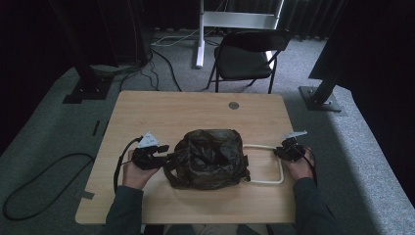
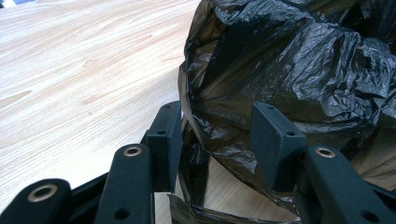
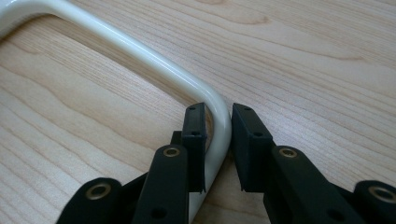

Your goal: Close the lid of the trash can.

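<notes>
A crumpled black plastic bag sits at the middle of the wooden table, over one end of a white tube frame that lies flat to its right. My left gripper is at the bag's left edge, its jaws apart with a fold of the bag's rim between them and lying against the left pad. My right gripper straddles the frame's rounded corner, its pads closed against the tube on both sides.
A small grey disc is set into the table near its far edge. A black folding chair stands beyond the table. Cables lie on the carpet at the left. Dark stands flank the table.
</notes>
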`<state>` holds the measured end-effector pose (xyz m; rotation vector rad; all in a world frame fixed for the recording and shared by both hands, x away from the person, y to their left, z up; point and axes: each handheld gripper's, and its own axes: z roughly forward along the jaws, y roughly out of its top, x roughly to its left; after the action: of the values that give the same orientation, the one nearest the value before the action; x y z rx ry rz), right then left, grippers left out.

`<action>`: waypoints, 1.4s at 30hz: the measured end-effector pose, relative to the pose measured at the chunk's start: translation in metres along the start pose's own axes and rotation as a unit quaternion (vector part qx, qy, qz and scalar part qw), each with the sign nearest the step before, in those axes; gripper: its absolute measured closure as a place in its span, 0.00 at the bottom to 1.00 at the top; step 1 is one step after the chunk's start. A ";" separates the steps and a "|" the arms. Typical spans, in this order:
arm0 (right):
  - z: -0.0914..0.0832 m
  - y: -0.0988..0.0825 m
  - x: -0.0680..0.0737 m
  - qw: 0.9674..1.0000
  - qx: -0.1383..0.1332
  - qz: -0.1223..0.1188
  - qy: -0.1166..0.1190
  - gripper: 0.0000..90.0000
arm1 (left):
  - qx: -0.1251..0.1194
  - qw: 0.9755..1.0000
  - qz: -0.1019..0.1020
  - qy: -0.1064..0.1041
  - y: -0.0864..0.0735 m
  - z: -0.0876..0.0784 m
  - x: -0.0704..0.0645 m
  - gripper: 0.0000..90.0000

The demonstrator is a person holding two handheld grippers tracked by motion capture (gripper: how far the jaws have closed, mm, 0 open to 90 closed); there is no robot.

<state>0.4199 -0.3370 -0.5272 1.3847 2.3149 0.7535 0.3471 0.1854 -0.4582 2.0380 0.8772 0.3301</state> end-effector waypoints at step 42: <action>-0.018 -0.009 -0.012 0.999 0.003 -0.014 -0.040 0.86 | 0.001 1.000 -0.003 0.001 -0.001 0.001 0.002 0.61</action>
<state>0.4094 -0.3559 -0.5180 1.3575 2.2720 0.6715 0.3480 0.1867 -0.4598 2.0376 0.8854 0.3279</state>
